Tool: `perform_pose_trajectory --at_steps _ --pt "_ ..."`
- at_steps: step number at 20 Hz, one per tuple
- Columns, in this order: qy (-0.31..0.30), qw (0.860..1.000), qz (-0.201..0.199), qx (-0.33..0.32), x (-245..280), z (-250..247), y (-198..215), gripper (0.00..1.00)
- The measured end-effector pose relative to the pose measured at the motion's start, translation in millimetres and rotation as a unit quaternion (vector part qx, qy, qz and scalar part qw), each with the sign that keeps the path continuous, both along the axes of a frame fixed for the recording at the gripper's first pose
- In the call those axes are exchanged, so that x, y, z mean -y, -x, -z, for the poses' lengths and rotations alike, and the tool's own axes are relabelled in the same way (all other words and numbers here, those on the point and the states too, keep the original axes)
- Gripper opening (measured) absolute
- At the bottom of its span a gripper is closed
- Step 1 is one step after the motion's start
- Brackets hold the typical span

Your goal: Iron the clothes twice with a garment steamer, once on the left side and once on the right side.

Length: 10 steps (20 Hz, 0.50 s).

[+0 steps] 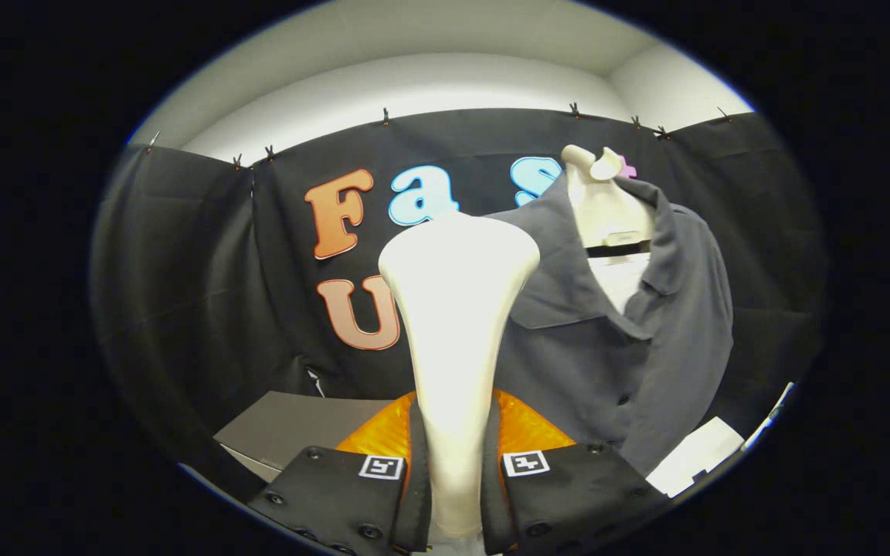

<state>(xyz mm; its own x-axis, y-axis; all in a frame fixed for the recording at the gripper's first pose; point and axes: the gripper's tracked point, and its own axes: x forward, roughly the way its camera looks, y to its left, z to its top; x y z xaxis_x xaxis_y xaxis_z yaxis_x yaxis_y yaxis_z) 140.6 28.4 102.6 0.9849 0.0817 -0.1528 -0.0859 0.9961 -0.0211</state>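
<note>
From the gripper view, my gripper (456, 471) is clamped on the garment steamer (456, 324): both fingers press against the sides of its pale handle, which rises from between them and widens into a broad, rounded head just ahead of me. An orange part of the steamer's body (526, 428) shows behind the handle, low down between the fingers.

Beyond the steamer and off to its right hangs the grey shirt (607, 340), draped on a pale mannequin bust (603, 205) with the collar open and the front placket running down. The steamer head overlaps the shirt's near shoulder in this view, but I can't tell whether it is touching the cloth or is held in front of it. To the left, lower down, sits a grey box (290, 425), and by the shirt's hem on the right lies a white sheet (696, 455).

I judge that the passes over the shirt are not finished, and I can't say which side is in hand. The risks from here: the smooth tapered handle could slide or twist in my grip if I tilt it hard, swinging the head off the fabric. Pushing too firmly could rock the bust or bunch the loose cloth, leaving a crease pressed in.
</note>
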Motion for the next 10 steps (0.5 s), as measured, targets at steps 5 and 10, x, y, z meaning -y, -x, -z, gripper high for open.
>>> perform_pose_trajectory --at_steps 5,10 --pt "0.013 1.0 0.006 0.019 43.9 1.5 -5.8 0.33" --pt "0.017 1.0 -0.008 0.014 60.6 32.6 -21.9 0.33"
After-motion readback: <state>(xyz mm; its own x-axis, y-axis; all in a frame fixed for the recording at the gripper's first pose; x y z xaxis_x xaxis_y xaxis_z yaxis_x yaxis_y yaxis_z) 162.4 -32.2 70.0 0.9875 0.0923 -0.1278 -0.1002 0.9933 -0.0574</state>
